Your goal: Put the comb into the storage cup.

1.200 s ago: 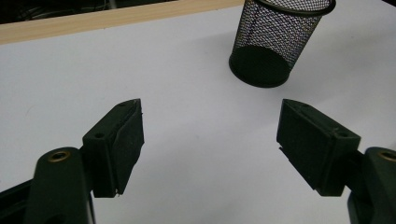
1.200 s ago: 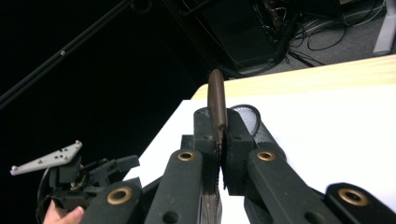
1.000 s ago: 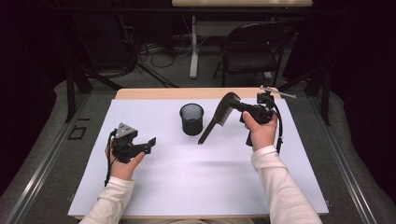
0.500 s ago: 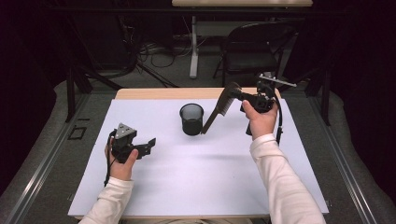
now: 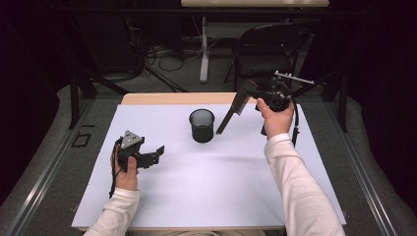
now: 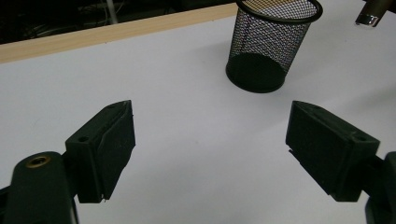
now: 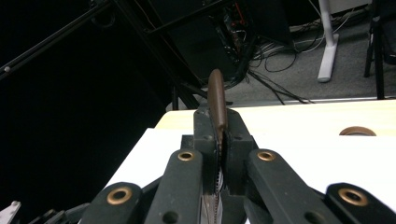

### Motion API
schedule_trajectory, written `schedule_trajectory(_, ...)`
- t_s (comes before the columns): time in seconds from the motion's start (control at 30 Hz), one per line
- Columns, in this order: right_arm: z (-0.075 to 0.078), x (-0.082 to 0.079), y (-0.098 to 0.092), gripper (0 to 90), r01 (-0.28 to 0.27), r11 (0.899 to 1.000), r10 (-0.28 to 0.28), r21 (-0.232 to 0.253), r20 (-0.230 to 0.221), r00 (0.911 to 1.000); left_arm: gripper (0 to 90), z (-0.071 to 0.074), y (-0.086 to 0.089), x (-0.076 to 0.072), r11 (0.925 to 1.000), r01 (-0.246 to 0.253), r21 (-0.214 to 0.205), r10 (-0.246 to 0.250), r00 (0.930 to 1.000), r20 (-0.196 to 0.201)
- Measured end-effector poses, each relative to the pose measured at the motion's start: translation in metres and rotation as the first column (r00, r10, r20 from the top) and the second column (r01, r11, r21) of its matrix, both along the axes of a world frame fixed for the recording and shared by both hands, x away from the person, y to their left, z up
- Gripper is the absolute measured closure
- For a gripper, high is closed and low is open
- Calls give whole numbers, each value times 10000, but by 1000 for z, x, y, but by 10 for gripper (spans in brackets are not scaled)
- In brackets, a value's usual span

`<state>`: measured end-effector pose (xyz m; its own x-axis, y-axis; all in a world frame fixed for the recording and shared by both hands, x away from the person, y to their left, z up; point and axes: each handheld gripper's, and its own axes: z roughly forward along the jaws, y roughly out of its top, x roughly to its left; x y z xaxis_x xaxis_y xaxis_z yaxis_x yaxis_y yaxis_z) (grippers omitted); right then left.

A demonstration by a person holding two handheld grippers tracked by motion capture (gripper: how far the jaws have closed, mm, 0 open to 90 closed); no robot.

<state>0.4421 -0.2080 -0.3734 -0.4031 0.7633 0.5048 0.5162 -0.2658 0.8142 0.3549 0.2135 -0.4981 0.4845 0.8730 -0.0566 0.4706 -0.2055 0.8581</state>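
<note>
A brown comb [image 5: 235, 109] is held tight between the fingers [image 7: 205, 140] of the right gripper [image 5: 255, 96], which are pressed shut on its top end. The comb is held up in the air near the far edge of the worktop [image 5: 206, 196]. Its long side slants down and toward the left, and its low tip hangs just beside the rim of the black mesh cup [image 5: 202, 125], on the cup's right side. The tip is not yet over the opening, as far as can be told. The cup is stood upright near the middle of the far edge.

The right hand [image 5: 276, 118] is much nearer to the cup. The left gripper [image 5: 147, 157] is held low near the left edge, its 2 fingers [image 6: 105, 149] spread wide with nothing between them.

For the comb to go in, its tip would need to be brought left, over the opening.
</note>
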Motion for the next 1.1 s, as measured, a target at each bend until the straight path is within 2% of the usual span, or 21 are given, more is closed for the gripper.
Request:
schedule_trajectory(0.13, 3, 4, 1, 869, 108, 9999, -108, 4, -1, 9999, 162, 0, 0, 0, 10000, -13, -57, 13, 10000, -8)
schedule_trajectory(0.33, 10, 10, 7, 868, 168, 9994, -166, -289, 63, 9998, 162, -1, 0, 1, 10000, -62, 43, 62, 10000, -6)
schedule_trajectory(0.67, 24, 18, 15, 869, 410, 9979, -403, -509, 146, 9991, 162, -3, -1, 1, 9999, -17, 160, 17, 10000, 35)
schedule_trajectory(0.93, 31, 24, 29, 868, 549, 9951, -527, -818, 289, 9982, 162, -4, -1, 1, 9998, -68, 170, 64, 9997, 224)
schedule_trajectory(1.1, 30, 29, 38, 868, 598, 9949, -570, -813, 358, 9977, 162, -4, -1, 1, 9999, -59, 114, 56, 9997, 217)
